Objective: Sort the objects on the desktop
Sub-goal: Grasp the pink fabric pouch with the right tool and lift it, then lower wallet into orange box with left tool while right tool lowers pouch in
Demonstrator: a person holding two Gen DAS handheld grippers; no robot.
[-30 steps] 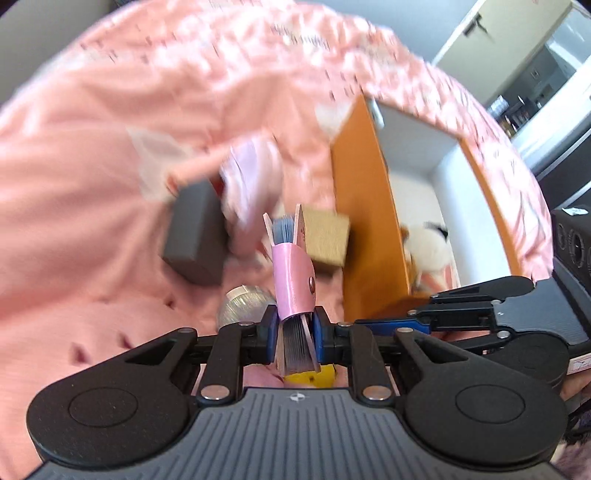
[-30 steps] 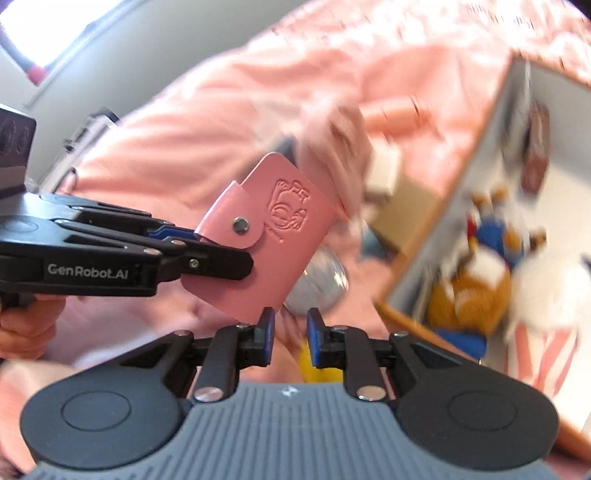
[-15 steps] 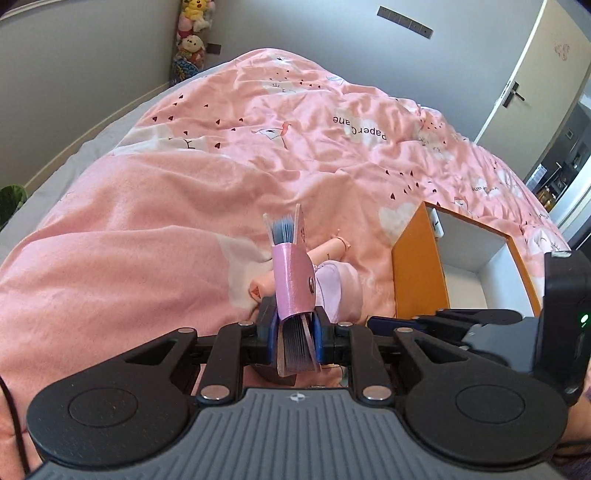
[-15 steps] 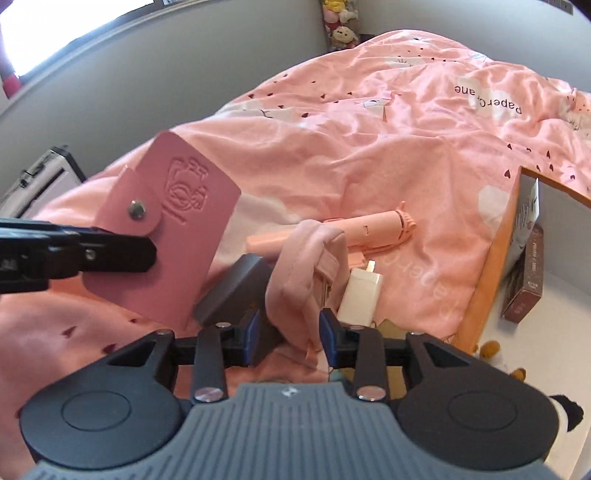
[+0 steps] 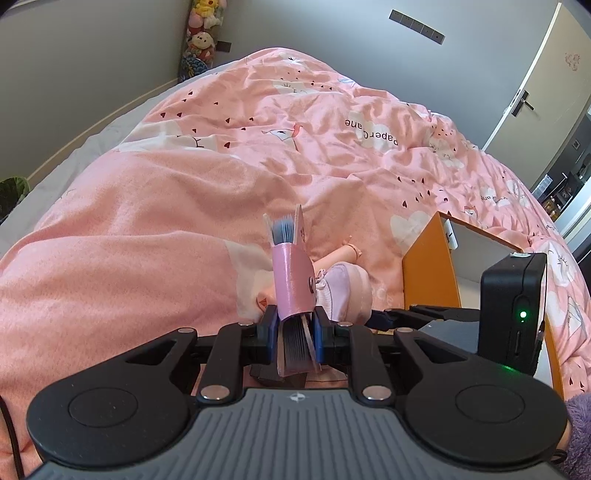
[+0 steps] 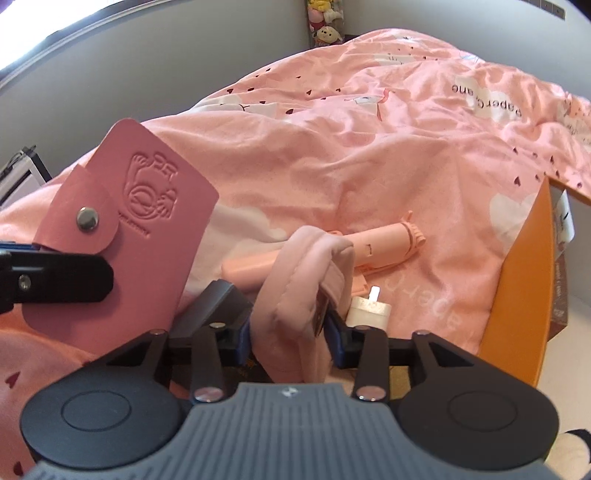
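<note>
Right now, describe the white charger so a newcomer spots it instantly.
Find the orange box on the pink duvet. Just left of its wall, beside the pink folded pouch in the right gripper, lies the white charger: the only white, blocky item among pink things.

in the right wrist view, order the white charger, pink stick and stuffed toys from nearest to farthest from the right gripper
1. White charger: just beyond the right gripper, a little to its right, on the bedspread.
2. Pink stick: lying across the bedspread behind the charger.
3. Stuffed toys: far back against the wall, past the bed.
</note>
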